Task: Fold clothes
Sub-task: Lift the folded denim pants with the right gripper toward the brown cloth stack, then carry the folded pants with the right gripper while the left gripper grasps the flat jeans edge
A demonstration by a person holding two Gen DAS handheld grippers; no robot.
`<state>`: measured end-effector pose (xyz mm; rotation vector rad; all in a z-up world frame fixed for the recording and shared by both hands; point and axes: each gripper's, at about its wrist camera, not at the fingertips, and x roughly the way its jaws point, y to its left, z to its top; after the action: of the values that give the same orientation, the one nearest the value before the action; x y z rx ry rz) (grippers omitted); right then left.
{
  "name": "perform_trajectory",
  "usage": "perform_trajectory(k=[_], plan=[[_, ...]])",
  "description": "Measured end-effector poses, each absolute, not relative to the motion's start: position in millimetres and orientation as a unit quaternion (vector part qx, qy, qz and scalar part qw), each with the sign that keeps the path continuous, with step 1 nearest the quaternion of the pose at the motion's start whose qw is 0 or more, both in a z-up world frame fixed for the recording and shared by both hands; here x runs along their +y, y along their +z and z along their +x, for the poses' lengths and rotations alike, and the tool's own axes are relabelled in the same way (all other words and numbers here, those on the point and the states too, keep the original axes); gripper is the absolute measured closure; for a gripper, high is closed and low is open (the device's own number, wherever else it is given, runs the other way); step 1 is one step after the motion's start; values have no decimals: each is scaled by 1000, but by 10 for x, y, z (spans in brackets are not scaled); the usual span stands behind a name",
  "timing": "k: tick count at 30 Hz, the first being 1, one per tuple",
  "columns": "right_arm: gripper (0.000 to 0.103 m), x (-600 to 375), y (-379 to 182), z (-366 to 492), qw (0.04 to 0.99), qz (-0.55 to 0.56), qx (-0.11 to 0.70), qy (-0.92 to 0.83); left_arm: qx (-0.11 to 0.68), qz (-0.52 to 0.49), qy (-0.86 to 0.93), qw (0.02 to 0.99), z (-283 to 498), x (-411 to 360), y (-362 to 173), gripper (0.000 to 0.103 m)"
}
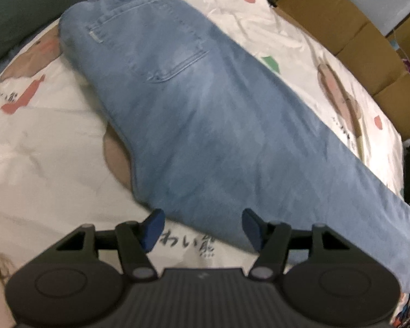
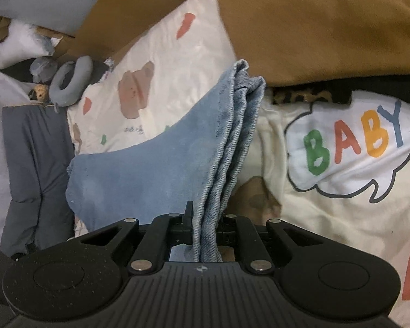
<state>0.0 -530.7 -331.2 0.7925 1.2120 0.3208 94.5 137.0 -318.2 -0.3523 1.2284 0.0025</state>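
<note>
Jeans (image 1: 194, 114) lie halved lengthwise on the bedsheet (image 1: 41, 136), long axis eleven to four o'clock; left gripper (image 1: 202, 228) spread at six; right gripper (image 2: 205, 227) pinches the hems.

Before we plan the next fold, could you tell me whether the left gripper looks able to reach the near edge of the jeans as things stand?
Probably yes. The left gripper has its jaws open right at the edge of the jeans, with only bare printed bedsheet between them.
</note>
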Motion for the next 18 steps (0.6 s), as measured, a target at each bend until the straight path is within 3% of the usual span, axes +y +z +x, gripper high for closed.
perform_trajectory(k=[18], plan=[[95, -5322, -1980, 222, 788, 270, 526, 171, 579, -112, -107, 801, 1321, 806, -3336, 41]])
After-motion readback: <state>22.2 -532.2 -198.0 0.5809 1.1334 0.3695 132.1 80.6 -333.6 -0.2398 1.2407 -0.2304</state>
